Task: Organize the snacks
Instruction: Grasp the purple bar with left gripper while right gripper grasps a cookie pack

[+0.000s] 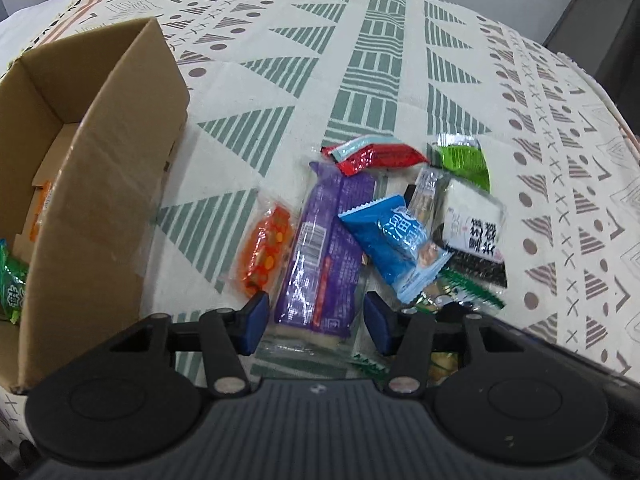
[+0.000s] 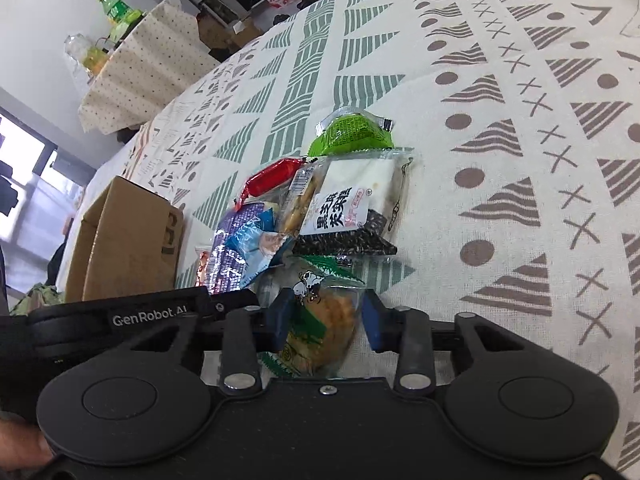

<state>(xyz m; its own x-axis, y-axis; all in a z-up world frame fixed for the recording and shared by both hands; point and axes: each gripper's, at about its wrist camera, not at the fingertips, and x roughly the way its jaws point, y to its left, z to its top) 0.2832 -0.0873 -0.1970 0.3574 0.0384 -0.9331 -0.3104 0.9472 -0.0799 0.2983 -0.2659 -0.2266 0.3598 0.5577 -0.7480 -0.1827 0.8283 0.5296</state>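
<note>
Snack pile (image 1: pixel 404 220) on patterned tablecloth (image 1: pixel 360 60) beside cardboard box (image 1: pixel 100 184), its contents mostly hidden behind the near wall. Left gripper (image 1: pixel 316 320) half open, straddling purple packet (image 1: pixel 320 248), pads apparently clear of the wrapper. Right gripper (image 2: pixel 326 316) pinched on clear-wrapped biscuit packet (image 2: pixel 320 320), lower end cut off by gripper body. Blue packet (image 1: pixel 394 240) blurred.

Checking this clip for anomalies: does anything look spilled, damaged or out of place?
Nothing damaged or spilled. The snack packets lie in a loose overlapping heap on the tablecloth beside the cardboard box, which already holds a few.
</note>
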